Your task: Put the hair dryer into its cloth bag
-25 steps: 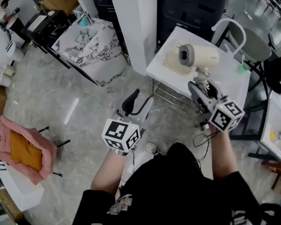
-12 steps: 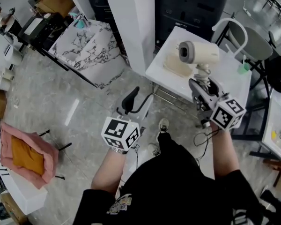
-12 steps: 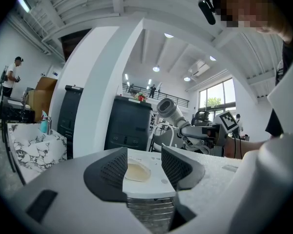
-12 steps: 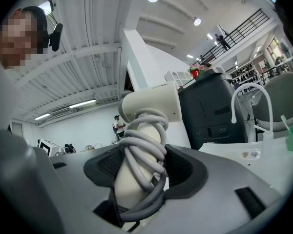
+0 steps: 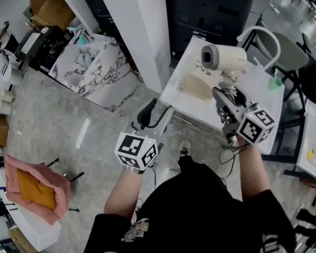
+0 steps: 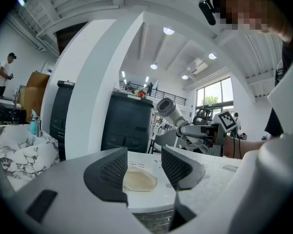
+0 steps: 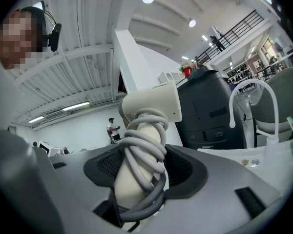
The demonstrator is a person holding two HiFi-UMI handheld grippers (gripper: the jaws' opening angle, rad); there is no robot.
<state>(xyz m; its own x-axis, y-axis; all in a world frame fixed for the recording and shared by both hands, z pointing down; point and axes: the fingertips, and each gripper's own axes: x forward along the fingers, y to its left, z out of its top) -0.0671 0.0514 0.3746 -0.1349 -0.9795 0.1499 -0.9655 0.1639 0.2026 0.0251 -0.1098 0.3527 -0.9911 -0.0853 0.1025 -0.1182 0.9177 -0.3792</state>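
My right gripper is shut on the handle of the cream hair dryer, which stands upright above the white table. Its grey cord is wound round the handle between the pads. The cream cloth bag lies flat on the table, to the left of the dryer. My left gripper hangs open and empty just off the table's near edge. In the left gripper view the bag shows beyond the gap between the jaws, with the dryer up to the right.
A white pillar and a black cabinet stand behind the table. A white chair sits at the table's far right, next to a small green item. A marble-topped table stands at the left, a pink cushioned seat at lower left.
Both grippers have moved forward toward the white table. The dryer now hangs over the tabletop beside the bag, and the left gripper is close to the table's edge.
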